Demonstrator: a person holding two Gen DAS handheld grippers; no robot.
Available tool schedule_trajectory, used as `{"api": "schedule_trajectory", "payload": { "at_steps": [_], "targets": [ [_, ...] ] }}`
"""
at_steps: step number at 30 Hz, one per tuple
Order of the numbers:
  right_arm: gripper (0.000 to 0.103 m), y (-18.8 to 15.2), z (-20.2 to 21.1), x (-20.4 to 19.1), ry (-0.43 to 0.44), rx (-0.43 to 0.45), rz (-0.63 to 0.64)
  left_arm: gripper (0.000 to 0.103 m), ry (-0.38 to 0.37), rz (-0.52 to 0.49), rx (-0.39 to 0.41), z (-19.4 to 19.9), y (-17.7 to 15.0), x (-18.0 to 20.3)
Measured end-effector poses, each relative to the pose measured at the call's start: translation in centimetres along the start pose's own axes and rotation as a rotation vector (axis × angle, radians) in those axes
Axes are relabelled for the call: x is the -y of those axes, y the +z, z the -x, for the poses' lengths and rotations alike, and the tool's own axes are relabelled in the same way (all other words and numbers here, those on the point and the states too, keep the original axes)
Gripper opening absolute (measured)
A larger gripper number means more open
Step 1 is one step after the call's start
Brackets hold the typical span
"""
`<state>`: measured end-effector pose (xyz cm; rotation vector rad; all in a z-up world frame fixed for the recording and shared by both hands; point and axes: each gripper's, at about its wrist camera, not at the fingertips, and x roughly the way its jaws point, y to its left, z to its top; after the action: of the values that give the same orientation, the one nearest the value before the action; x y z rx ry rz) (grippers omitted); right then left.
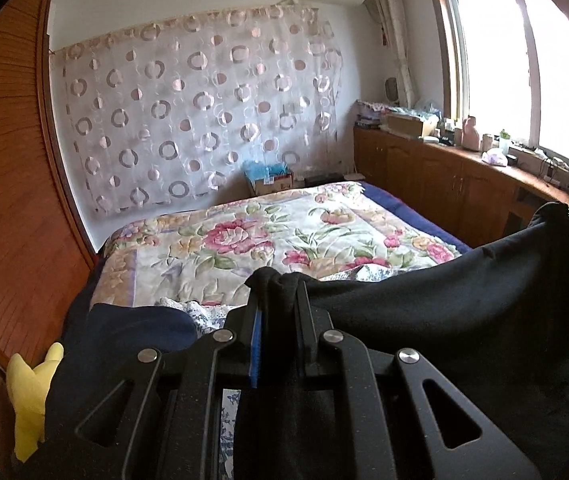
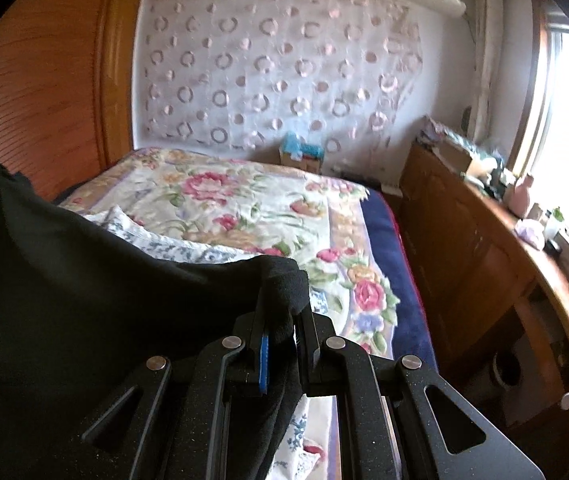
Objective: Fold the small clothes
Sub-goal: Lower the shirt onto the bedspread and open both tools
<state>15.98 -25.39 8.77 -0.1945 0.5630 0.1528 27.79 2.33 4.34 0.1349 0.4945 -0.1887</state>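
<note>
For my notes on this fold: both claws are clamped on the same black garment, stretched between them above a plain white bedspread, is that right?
Nearly. Both the left claw and the right claw are clamped on the same black garment, stretched between them, but the bedspread is not plain white: it is floral, with pink roses and green leaves. Both wrist views show it.

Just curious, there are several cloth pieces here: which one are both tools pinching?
The black fabric garment, stretched between both closed jaws. The yellow cloth and the blue-and-white patterned cloth lie loose.
</note>
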Motion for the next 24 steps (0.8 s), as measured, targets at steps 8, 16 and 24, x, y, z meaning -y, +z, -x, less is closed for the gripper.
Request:
{"api": "schedule_trajectory", "payload": {
  "at_steps": [8, 16, 24],
  "targets": [
    [0.01, 1.5, -3.1, 0.8, 0.003, -0.059, -0.027, 0.029, 0.008, -0.007, -0.071, -2.3, -0.5, 0.4],
    [0.045, 1.2, -1.3, 0.4, -0.027, -0.054, -0.064, 0.074, -0.045, 0.014, -0.054, 0.8, -2.2, 0.6],
    [0.046, -3.9, 3.7, -1.0, 0.033, -0.059, -0.092, 0.08, -0.055, 0.005, -0.079, 5.5, -6.7, 2.8]
  ]
}}
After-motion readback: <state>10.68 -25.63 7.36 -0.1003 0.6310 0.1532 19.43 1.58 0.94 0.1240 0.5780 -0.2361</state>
